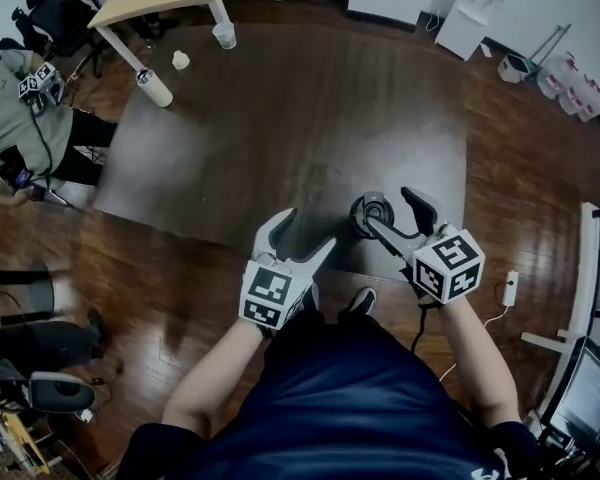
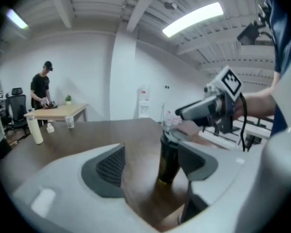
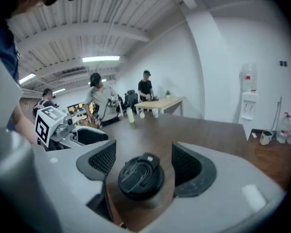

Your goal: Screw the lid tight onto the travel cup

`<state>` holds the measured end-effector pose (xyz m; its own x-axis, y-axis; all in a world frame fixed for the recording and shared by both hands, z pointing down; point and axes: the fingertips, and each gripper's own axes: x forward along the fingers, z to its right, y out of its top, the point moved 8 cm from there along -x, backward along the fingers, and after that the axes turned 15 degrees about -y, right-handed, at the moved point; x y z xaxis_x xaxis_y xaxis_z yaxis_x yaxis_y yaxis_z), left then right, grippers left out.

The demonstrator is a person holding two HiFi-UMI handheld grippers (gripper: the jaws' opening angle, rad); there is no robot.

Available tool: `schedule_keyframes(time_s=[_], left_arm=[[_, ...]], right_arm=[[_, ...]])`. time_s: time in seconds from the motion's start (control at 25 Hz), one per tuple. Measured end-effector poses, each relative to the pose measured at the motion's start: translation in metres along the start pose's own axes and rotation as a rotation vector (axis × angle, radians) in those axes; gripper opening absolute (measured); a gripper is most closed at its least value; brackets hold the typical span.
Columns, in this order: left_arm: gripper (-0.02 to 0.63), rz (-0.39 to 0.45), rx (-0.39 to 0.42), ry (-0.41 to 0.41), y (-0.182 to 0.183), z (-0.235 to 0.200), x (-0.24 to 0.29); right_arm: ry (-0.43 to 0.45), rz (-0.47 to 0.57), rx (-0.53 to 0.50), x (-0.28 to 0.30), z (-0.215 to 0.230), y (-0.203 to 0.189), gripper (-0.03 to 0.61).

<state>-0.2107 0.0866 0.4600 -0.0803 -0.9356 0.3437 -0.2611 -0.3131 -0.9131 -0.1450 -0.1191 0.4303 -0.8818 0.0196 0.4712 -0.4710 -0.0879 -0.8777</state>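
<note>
— Where is the left hand-held gripper [image 1: 308,230]?
— Just left of the travel cup [image 1: 372,213] and clear of it. Its jaws are spread wide and grip nothing.
— And the cup itself?
— It stands upright on the dark bench [image 1: 280,118], near the front edge, with the black lid [image 3: 140,176] sitting on top.
— The right hand-held gripper [image 3: 144,149]?
— It is over the cup from the right, tilted down. Its jaws stand apart on either side of the lid, with a gap at each pad [image 3: 103,160], so it is released.
</note>
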Motion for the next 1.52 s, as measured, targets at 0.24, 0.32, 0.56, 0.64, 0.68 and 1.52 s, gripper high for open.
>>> schedule_keyframes(time_s=[0.24, 0.32, 0.56, 0.64, 0.68, 1.52], left_arm=[[0.163, 0.397, 0.047, -0.023, 0.106, 0.043, -0.029], [0.115, 0.408, 0.080, -0.059, 0.115, 0.060, -0.026], [0.030, 0.352, 0.072, -0.112, 0.107, 0.084, -0.012], [0.006, 0.331, 0.060, -0.115, 0.102, 0.086, -0.006], [0.006, 0.324, 0.056, -0.118, 0.100, 0.088, -0.004], [0.005, 0.303, 0.038, -0.121, 0.093, 0.091, 0.002]], right_arm=[[-0.138, 0.325, 0.201, -0.073, 0.021, 0.037, 0.162], [-0.139, 0.350, 0.229, -0.085, 0.022, 0.038, 0.143], [-0.208, 0.414, 0.198, -0.109, 0.014, 0.034, 0.061], [-0.240, 0.429, 0.189, -0.113, 0.009, 0.028, 0.043], [-0.247, 0.431, 0.181, -0.114, 0.007, 0.025, 0.035], [-0.246, 0.440, 0.053, -0.116, -0.004, 0.026, 0.025]])
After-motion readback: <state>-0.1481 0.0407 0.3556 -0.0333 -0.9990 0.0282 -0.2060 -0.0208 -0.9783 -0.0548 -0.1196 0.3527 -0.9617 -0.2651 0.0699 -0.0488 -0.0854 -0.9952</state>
